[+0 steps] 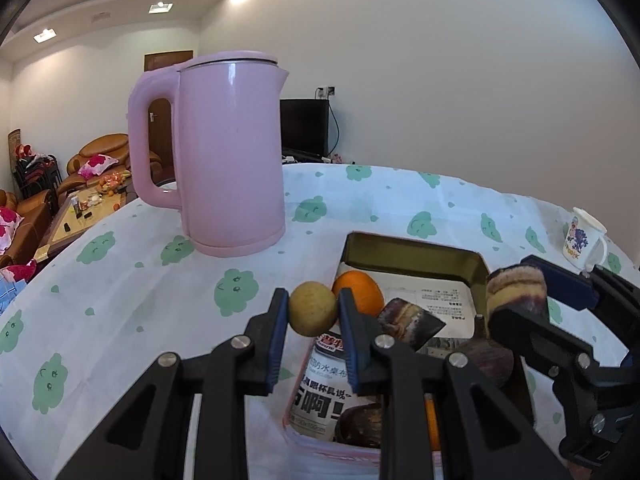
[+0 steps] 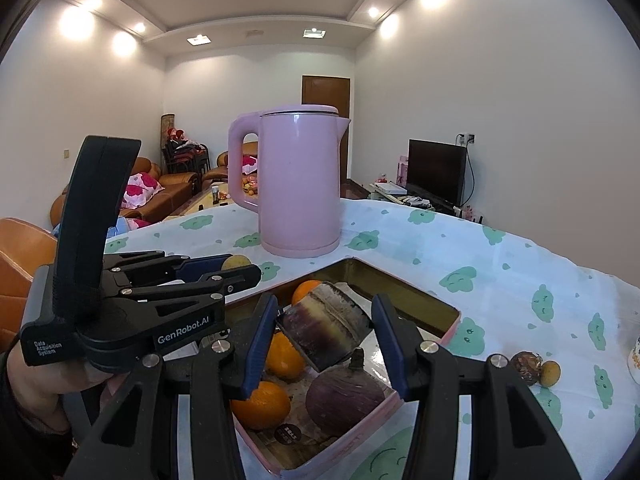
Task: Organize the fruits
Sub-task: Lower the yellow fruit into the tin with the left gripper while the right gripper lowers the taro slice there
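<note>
In the left wrist view our left gripper [image 1: 313, 312] sits at lower centre, its blue pads pinched narrow on a small round yellow-brown fruit [image 1: 313, 309]; being round, it shows no long axis. It hangs just left of the pink tin's [image 1: 416, 249] left wall, over the tablecloth [image 1: 120, 280].

Our right gripper [image 2: 325, 334] holds a sugarcane piece [image 2: 326, 330], a short purple-and-cream cylinder, between its half-spread pads. In the right wrist view the cylinder's long axis runs across the frame from lower left to upper right, one cut end touching the left pad, the other close to the right pad. It hangs over the tin's open middle.

Below it in the tin lie oranges [image 2: 260, 404] at the left and a dark purple bulb [image 2: 344, 400] at the right, stem up. The tin's far corner is bare.

The pink kettle [image 2: 300, 184] stands beyond the tin, apart from it. At right, two small fruits [image 2: 536, 368] lie on open cloth.
</note>
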{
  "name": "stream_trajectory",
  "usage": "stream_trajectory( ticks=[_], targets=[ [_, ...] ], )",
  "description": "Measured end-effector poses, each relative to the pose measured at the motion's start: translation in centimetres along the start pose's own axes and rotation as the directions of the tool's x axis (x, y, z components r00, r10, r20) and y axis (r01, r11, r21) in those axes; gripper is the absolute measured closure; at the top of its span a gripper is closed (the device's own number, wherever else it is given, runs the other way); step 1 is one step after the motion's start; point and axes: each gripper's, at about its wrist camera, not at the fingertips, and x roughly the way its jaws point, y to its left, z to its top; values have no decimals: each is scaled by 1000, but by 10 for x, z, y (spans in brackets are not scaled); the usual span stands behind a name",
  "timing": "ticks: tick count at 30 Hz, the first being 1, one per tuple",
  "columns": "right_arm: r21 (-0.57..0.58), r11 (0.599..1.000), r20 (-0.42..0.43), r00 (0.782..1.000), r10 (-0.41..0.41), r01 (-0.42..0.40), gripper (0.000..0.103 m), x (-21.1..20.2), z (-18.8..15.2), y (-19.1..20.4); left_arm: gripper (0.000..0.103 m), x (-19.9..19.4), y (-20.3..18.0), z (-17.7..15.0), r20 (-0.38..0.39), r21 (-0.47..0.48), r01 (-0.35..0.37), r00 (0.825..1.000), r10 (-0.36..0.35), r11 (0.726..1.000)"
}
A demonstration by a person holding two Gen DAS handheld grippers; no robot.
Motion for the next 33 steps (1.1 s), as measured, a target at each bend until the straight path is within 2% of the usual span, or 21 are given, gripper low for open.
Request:
stream_trajectory(
  ticks=[33],
  targets=[
    [17,997,-126,989,71,-70,52,28,-4,1,76,17,-3,0,-95,21,46,995,-44,999]
  ],
)
